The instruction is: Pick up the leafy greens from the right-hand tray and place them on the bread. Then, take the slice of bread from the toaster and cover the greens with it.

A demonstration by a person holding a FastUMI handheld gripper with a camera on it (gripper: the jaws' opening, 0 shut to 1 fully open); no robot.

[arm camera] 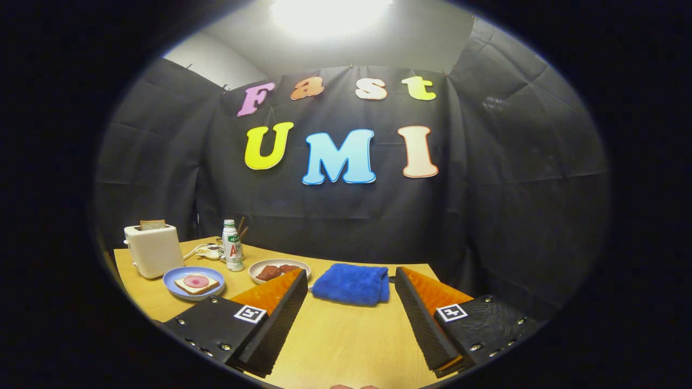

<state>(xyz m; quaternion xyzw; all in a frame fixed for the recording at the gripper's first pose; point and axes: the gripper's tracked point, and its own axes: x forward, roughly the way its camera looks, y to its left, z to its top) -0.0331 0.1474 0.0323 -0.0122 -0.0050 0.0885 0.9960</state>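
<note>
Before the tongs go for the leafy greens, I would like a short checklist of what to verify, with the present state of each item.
1. Tongs open and holding nothing: ok, the fingers stand wide apart over the bare table.
2. Leafy greens located: not ok, no greens are visible; a blue cloth lies just ahead, between the fingers.
3. Target bread ready: ok, a slice with a pink round piece on top lies on the blue plate.
4. Second slice in the toaster: ok, the bread sticks out of the top.
5. Contents of the white plate: cannot tell, brown pieces, partly hidden by a finger.
</note>
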